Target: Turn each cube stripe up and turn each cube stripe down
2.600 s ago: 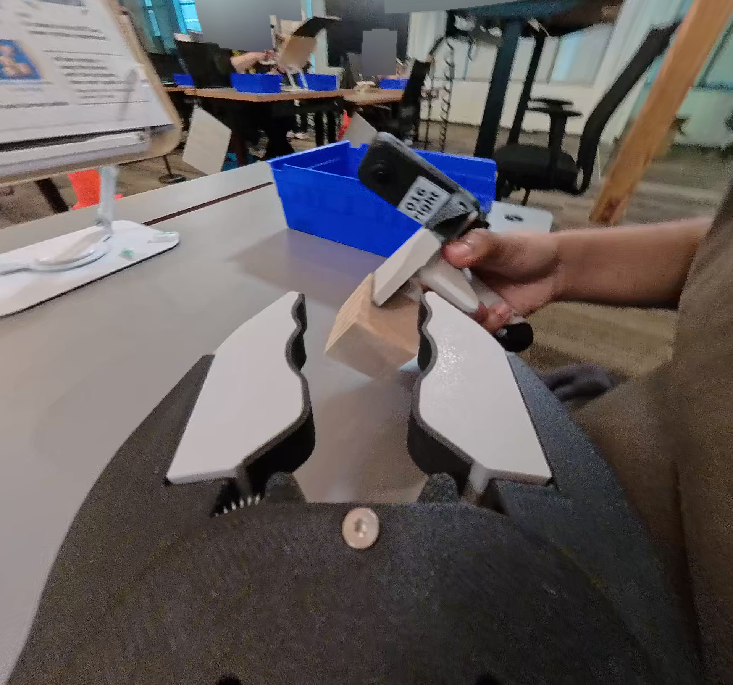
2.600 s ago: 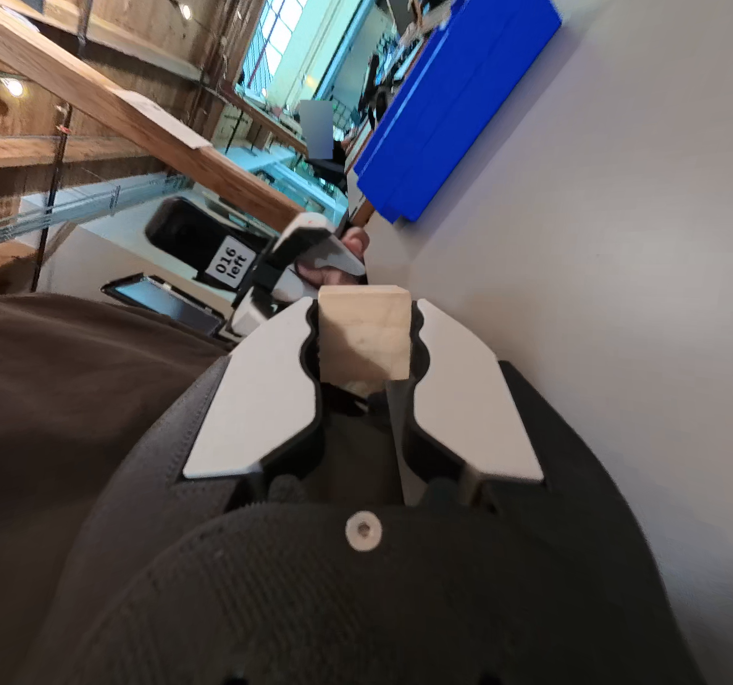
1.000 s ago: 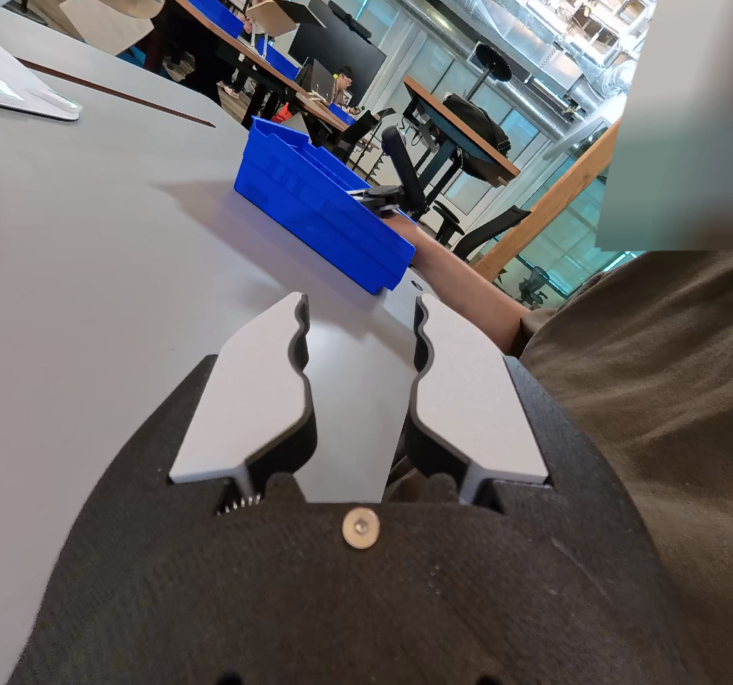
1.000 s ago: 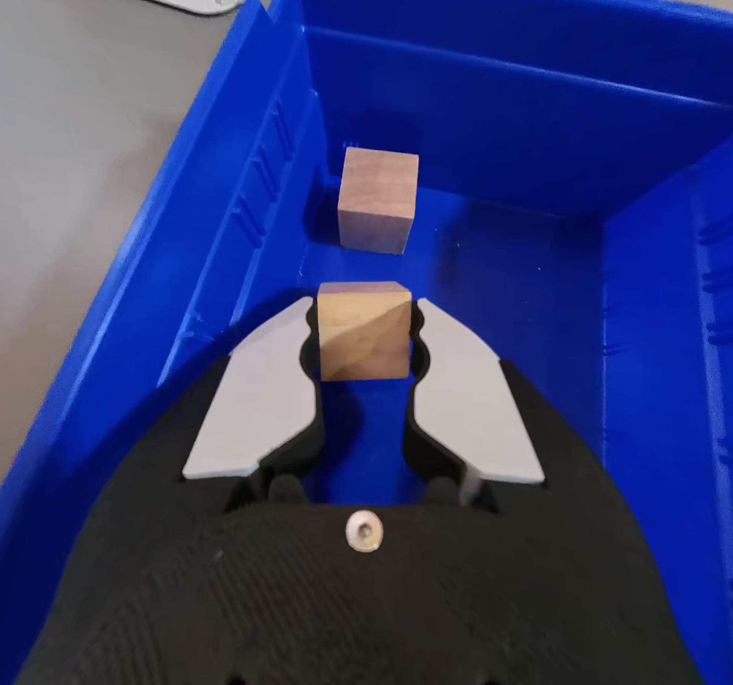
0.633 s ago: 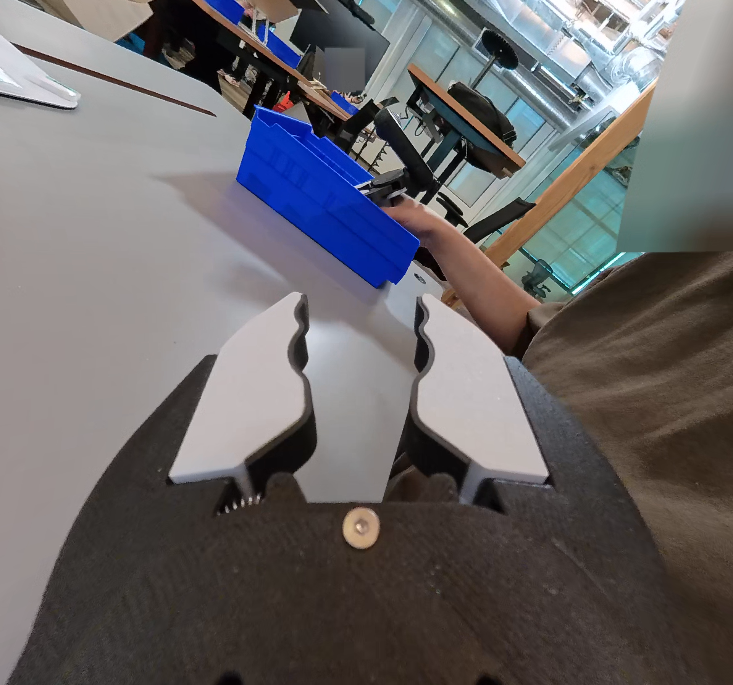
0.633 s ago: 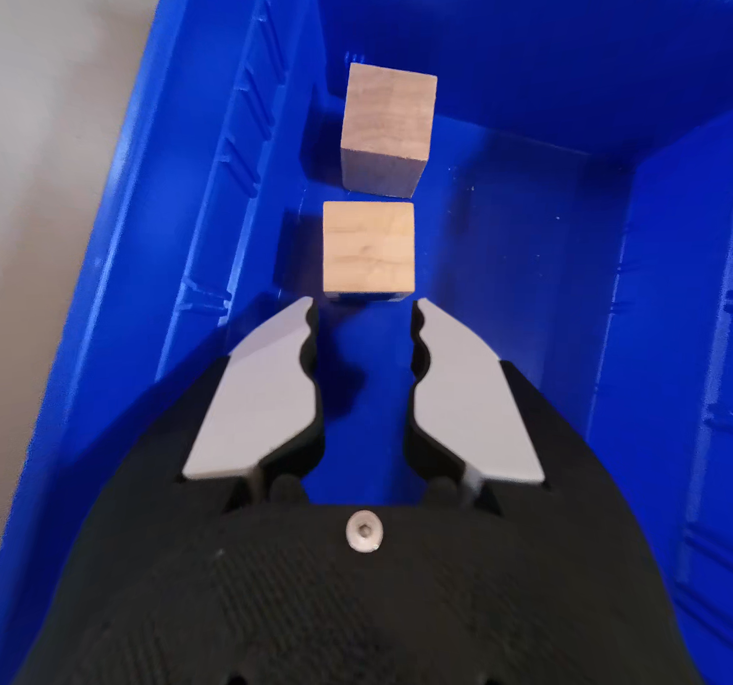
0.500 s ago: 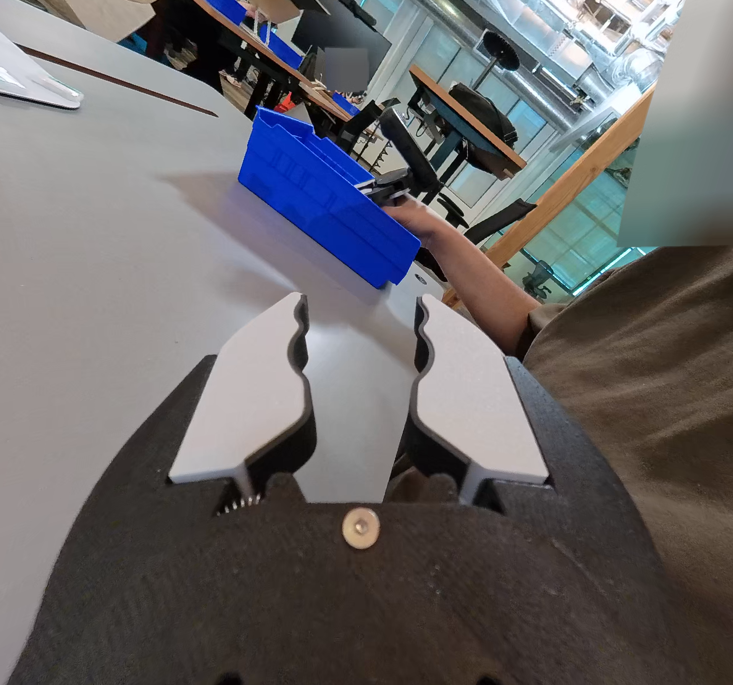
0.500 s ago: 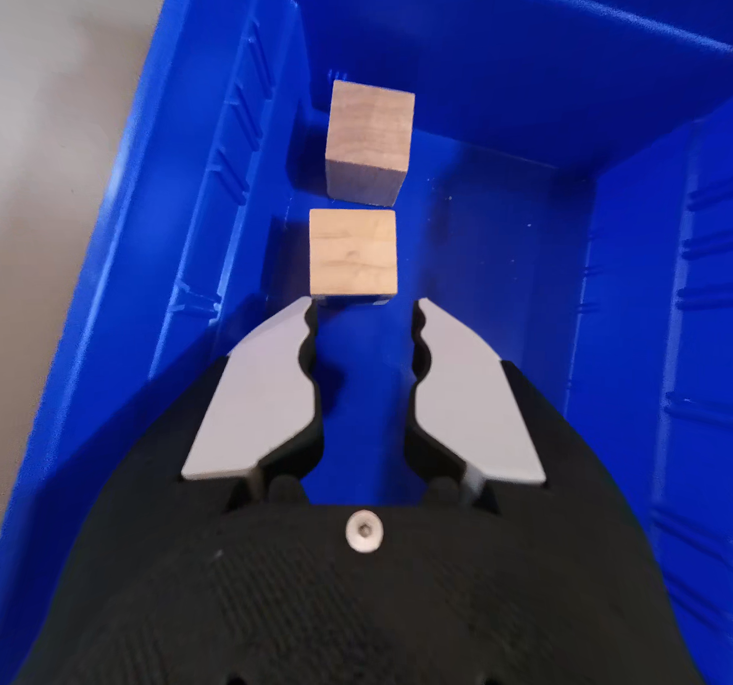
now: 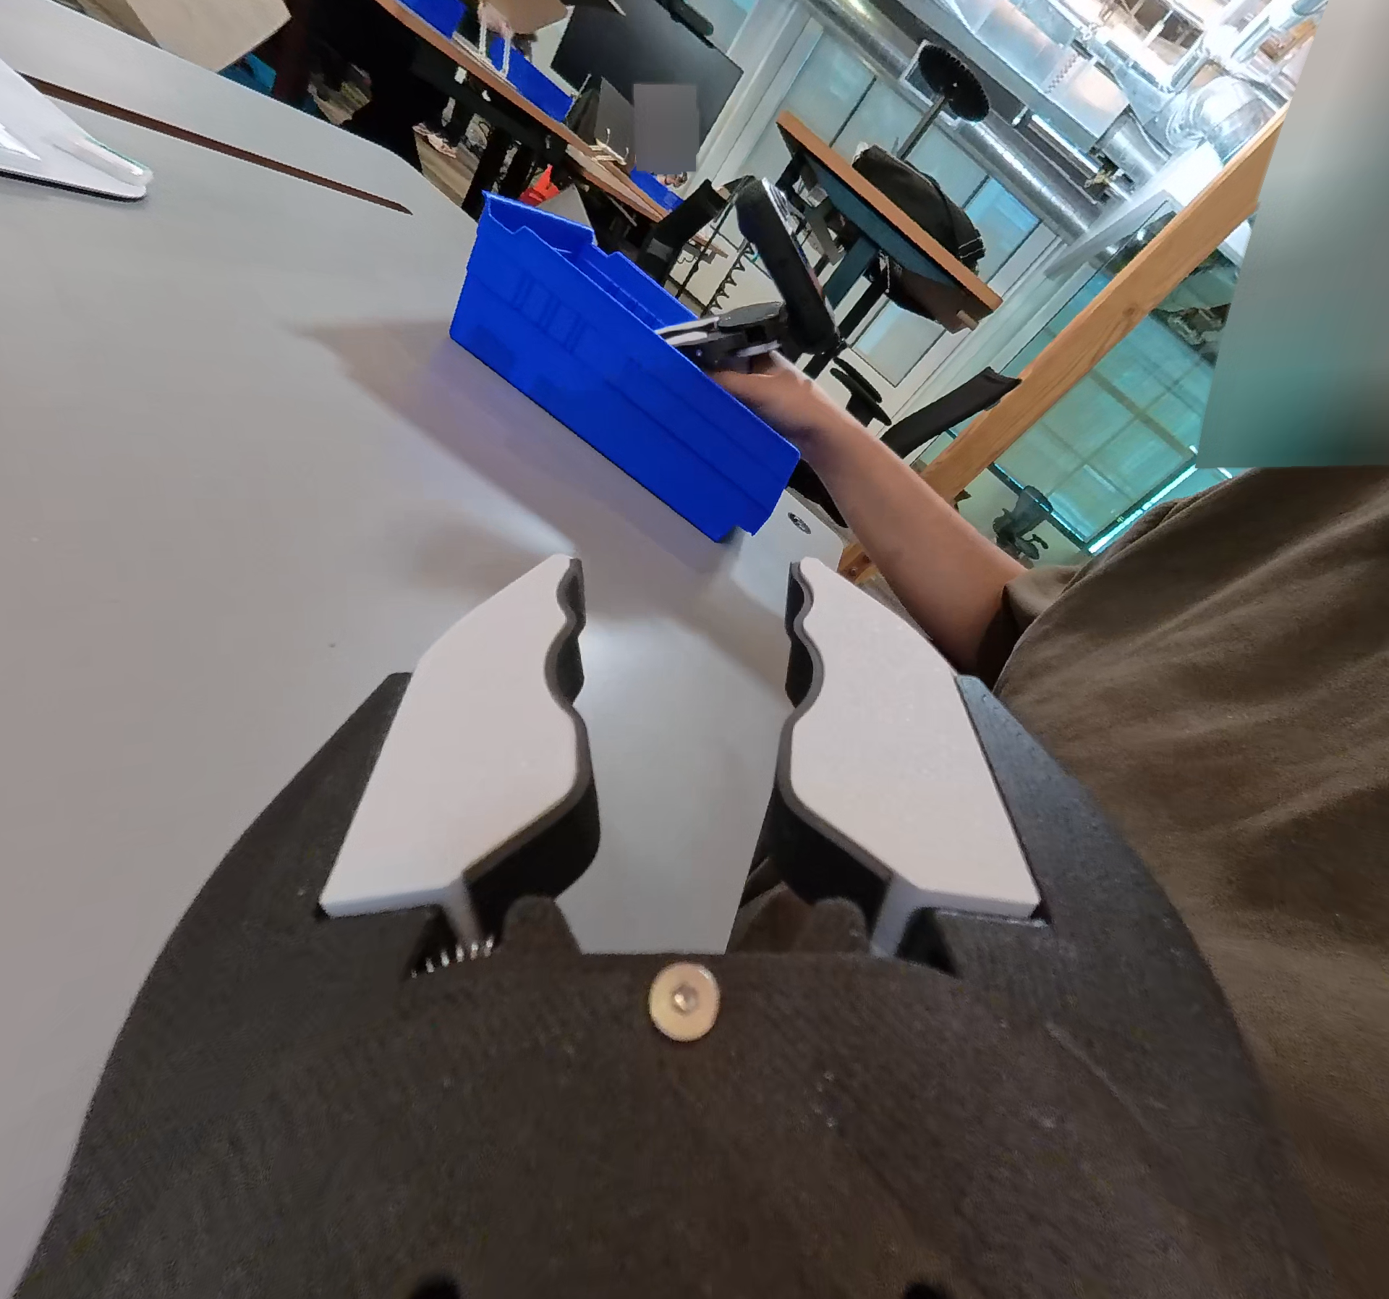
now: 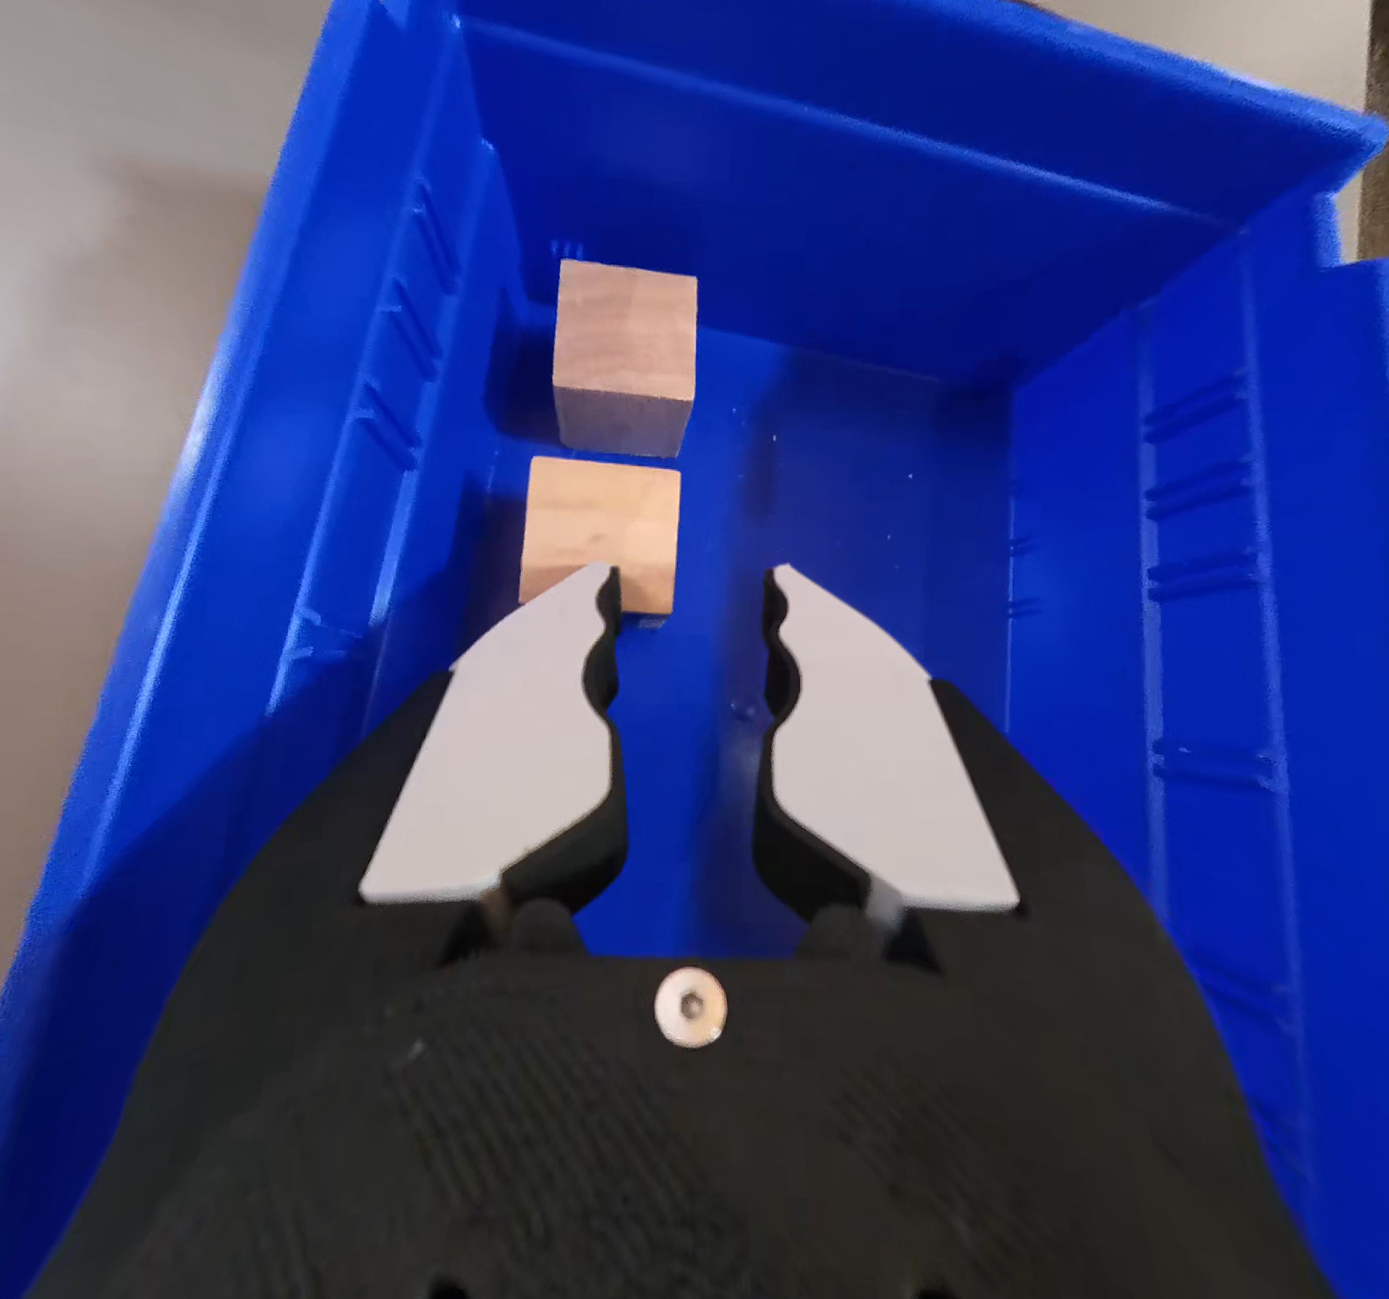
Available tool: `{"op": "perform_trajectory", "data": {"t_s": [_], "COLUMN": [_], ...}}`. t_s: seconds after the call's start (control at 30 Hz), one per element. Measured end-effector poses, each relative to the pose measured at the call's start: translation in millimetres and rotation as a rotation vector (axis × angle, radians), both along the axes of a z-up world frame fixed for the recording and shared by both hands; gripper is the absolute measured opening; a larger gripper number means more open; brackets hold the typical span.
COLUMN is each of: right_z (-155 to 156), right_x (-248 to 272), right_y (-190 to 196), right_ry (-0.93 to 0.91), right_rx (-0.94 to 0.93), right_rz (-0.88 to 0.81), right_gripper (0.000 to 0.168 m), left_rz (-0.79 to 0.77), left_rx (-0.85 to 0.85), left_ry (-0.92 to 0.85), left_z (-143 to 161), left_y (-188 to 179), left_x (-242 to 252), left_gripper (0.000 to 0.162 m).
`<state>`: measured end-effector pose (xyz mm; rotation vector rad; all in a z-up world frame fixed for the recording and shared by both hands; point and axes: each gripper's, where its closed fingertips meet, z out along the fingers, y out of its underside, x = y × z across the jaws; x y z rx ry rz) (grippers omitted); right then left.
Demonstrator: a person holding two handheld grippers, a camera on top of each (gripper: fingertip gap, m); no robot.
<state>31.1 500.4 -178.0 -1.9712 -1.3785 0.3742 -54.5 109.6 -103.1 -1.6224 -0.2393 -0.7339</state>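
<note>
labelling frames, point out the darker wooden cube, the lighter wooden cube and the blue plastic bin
darker wooden cube (image 10: 625, 342): right wrist view, on its top face
lighter wooden cube (image 10: 601, 515): right wrist view, on its top face
blue plastic bin (image 10: 827, 158): right wrist view, on its far inner wall

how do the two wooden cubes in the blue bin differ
The far cube is darker, brownish wood; the near cube is paler and yellower. The far cube is in full view, while the right gripper partly hides the near cube's corner. Both sit flat on the floor of the blue bin, close together by its left wall.
</note>
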Motion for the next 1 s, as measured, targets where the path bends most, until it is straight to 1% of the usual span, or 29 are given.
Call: {"op": "perform_trajectory", "data": {"t_s": [0.13, 0.23, 0.27, 0.4, 0.5, 0.6, 0.73, 0.8, 0.87, 1.0], "right_z": [-1, -5, -7, -7, -2, -6, -4, 3, 19, 82], "right_x": [10, 22, 27, 40, 41, 44, 54, 56, 57, 72], "right_y": [-5, -9, -11, -17, -14, -12, -4, 1, 11, 47], "right_ry": [-0.064, -0.162, -0.202, -0.316, -0.330, -0.343, -0.384, -0.377, -0.330, -0.155], "right_rx": [-0.047, -0.058, -0.056, -0.040, 0.002, -0.004, 0.036, 0.070, 0.139, 0.379], "right_rz": [0.001, 0.009, 0.013, 0.033, 0.034, 0.031, 0.006, -0.009, -0.038, -0.188], "right_gripper": [0.038, 0.041, 0.045, 0.052, 0.052, 0.051, 0.051, 0.050, 0.048, 0.052], "left_rz": [-0.003, -0.002, -0.003, -0.006, -0.005, -0.007, -0.004, -0.002, -0.003, -0.001], "left_rx": [0.000, -0.003, -0.005, -0.013, -0.015, -0.016, -0.016, -0.015, -0.015, -0.014], "left_ry": [-0.013, -0.006, -0.006, -0.008, -0.007, -0.012, -0.011, -0.014, -0.017, -0.015], "left_z": [0, -1, -1, -3, -3, -3, -3, -3, -3, -2], "left_y": [0, 0, 0, 1, 1, 1, 1, 1, 1, 0], "left_x": [0, 0, 0, 1, 0, 0, 0, -1, -1, -1], "left_gripper": [0.052, 0.052, 0.052, 0.052, 0.052, 0.052, 0.052, 0.052, 0.052, 0.052]}}
